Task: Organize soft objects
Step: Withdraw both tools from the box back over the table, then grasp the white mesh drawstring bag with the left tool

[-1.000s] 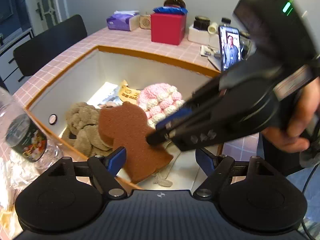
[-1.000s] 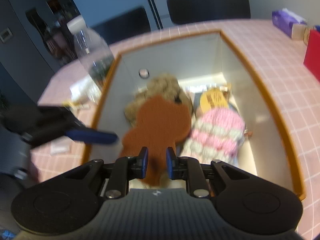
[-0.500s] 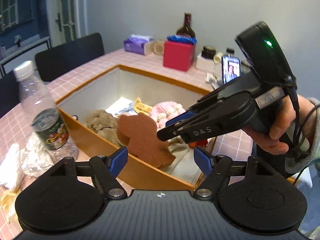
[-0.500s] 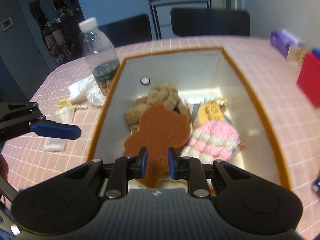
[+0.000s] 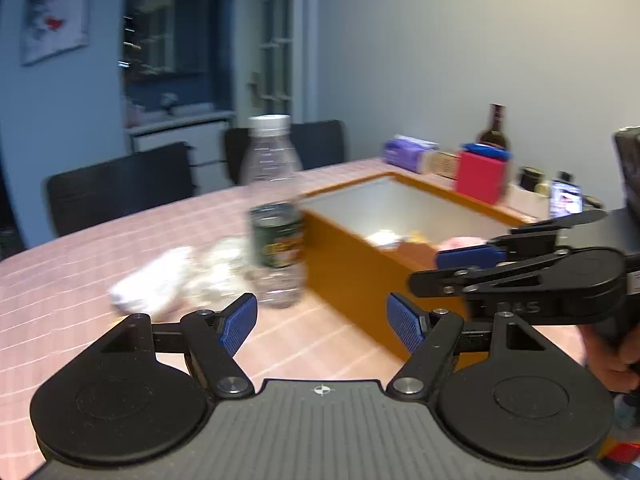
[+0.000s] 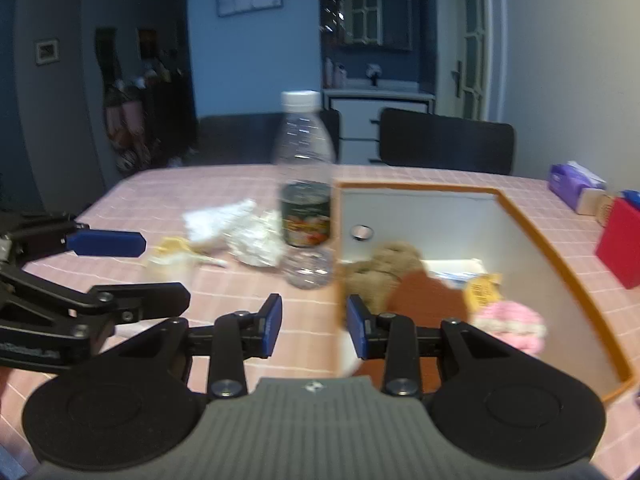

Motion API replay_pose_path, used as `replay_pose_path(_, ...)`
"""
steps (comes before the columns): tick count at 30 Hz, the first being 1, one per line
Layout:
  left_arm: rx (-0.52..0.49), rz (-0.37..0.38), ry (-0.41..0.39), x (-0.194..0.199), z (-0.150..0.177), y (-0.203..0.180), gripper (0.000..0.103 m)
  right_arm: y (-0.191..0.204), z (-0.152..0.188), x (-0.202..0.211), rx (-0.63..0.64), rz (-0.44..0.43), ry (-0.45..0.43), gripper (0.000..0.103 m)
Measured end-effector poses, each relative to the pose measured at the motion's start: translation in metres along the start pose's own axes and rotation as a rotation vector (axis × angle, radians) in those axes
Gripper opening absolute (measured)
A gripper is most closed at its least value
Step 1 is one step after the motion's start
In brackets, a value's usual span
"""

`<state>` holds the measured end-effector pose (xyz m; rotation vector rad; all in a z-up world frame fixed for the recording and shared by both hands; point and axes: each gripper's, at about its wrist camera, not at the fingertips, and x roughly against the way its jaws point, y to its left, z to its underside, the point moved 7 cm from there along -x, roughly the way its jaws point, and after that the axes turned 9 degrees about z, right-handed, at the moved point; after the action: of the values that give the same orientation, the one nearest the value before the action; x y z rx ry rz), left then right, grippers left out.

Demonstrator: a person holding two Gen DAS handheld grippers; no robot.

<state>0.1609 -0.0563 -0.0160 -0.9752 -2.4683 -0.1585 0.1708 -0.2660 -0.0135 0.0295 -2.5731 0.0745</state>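
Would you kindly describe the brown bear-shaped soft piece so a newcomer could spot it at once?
Find the orange-rimmed box with pale inner walls on the pink checked table. Inside lies the brown bear-shaped piece, between a beige plush toy and a pink-and-white knitted item. It alone is flat, smooth and rust-brown.
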Motion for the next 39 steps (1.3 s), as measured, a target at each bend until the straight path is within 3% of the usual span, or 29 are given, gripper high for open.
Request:
replay_pose_path(4,0.035,-0.12,-0.028,0.01,0.016,0.028,0.084,0.034,0.003,-0.005,0.037,-0.027,-0.064,0.042)
replay_pose_path(9,0.087,-0.194,-0.034,0.013,0.037,0.057,0.081,0.072,0.013,-0.02,0.088,-0.102,-0.133,0.045)
replay_pose_path(17,0.15,-0.313,-0.055,0.013,0.061,0.091,0.077,0.093,0.028,-0.077,0.063,-0.084,0.021,0.045)
replay_pose_path(19,0.193,-0.315,-0.043,0.012,0.066,0.099,0.077,0.094,0.03,-0.085,0.053,-0.095,0.042,0.049)
replay_pose_path(21,0.221,-0.31,-0.032,0.011,0.069,0.105,0.077,0.096,0.03,-0.093,0.05,-0.09,0.048,0.069)
replay_pose_path(29,0.222,-0.274,-0.001,-0.008,0.066,0.116,0.077,0.095,0.023,-0.117,0.04,-0.079,0.059,0.068)
replay_pose_path(35,0.202,-0.306,0.063,-0.03,0.064,0.133,0.077,0.098,0.018,-0.135,0.05,-0.086,0.066,0.063)
replay_pose_path(39,0.286,-0.308,0.119,-0.043,0.072,0.146,0.078,0.102,0.018,-0.144,0.06,-0.089,0.068,0.062)
